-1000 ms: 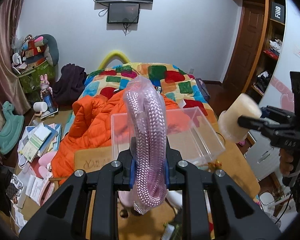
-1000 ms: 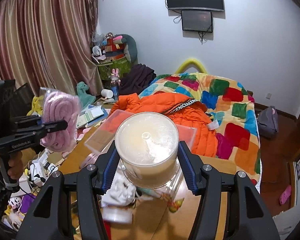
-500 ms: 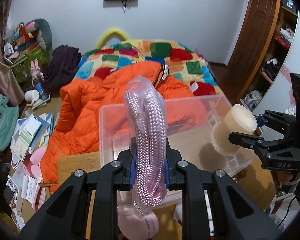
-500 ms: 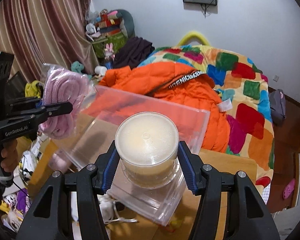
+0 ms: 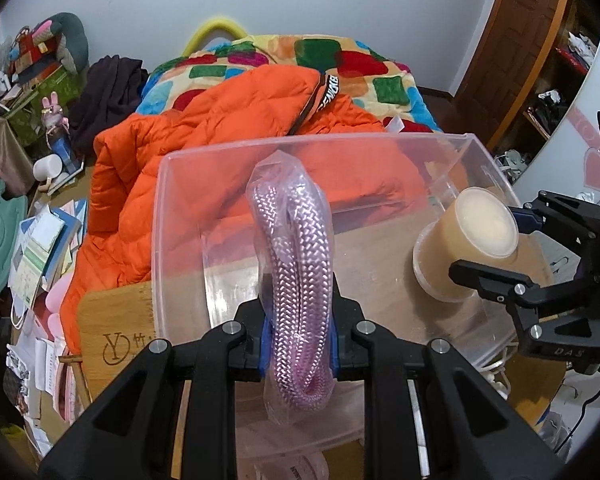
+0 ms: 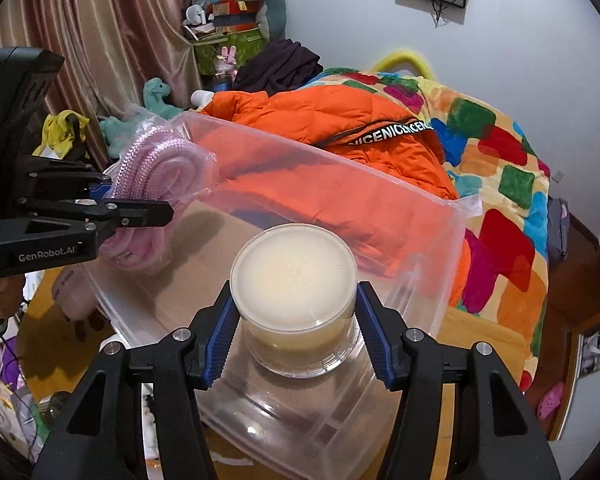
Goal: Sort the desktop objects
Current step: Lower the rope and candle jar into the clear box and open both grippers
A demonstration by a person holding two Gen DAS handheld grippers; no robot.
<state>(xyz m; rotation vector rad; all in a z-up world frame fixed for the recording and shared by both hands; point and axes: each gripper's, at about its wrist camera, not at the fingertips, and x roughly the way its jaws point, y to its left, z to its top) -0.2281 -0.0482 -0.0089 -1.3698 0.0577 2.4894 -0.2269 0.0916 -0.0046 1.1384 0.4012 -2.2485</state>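
- Left wrist view: the left hand-held gripper [image 5: 298, 344] pinches a coil of pink braided rope sealed in a clear plastic bag [image 5: 294, 280], its blue pads pressed against the bag on both sides.
- That bagged rope stands upright between the fingers, over the open top of a large clear plastic storage box [image 5: 172, 208], near the box's left half.
- At the right of the same view, the right hand-held gripper [image 5: 496, 248] carries a round translucent plastic tub with a cream-coloured lid [image 5: 468, 248], tilted, over the box's right side.
- Right wrist view: the right hand-held gripper [image 6: 296, 336] holds the tub [image 6: 294, 284] between its ribbed blue pads, jaws partly spread to the width of the tub and closed on it.
- From here the tub hangs above the inside of the clear box [image 6: 432, 272], whose floor shows through the plastic.
- The left hand-held gripper [image 6: 148, 208] enters from the left with the pink rope [image 6: 156, 184] at the box's far left corner; fingers of the person's hand [image 6: 4, 300] show on its grip.
- The box rests on a light wooden surface [image 5: 112, 320] printed with a round logo.
- Behind the surface, an orange puffer jacket [image 6: 340, 120] lies on a bed with a bright patchwork blanket [image 6: 500, 152].
- Books and papers [image 5: 44, 248] are heaped on the floor to the left.
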